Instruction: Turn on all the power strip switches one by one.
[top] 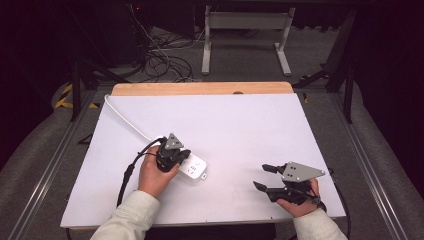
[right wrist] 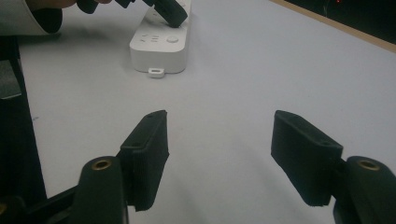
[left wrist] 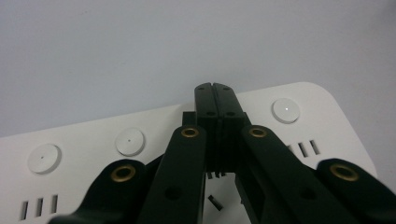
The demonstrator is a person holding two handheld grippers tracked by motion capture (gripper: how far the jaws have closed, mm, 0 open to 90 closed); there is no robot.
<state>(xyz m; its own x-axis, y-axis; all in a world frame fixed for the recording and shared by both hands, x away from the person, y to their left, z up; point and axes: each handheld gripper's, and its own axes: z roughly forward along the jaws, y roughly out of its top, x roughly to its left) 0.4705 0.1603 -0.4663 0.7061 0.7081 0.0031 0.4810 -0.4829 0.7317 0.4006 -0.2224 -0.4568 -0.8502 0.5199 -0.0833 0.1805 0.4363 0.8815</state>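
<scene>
A white power strip point(top: 196, 169) lies on the white table top point(top: 240, 125), left of centre toward the near edge. My left gripper point(top: 181, 161) is angled down onto the strip, its jaws pressed together with nothing between them. In the left gripper view the joined tips point(left wrist: 215, 91) rest over the power strip point(left wrist: 88, 137), between round buttons point(left wrist: 286, 110) and rows of slots. My right gripper point(top: 260, 176) hovers open near the front right, pointing left. In the right gripper view the right gripper point(right wrist: 219, 128) is spread wide over bare table, with the power strip point(right wrist: 159, 51) and the left gripper point(right wrist: 169, 13) farther off.
The strip's white cable point(top: 125, 117) runs up-left across the table to its far left corner. A wooden edge point(top: 200, 88) borders the far side. Beyond it on the floor are tangled cables point(top: 160, 55) and a white desk frame point(top: 245, 30).
</scene>
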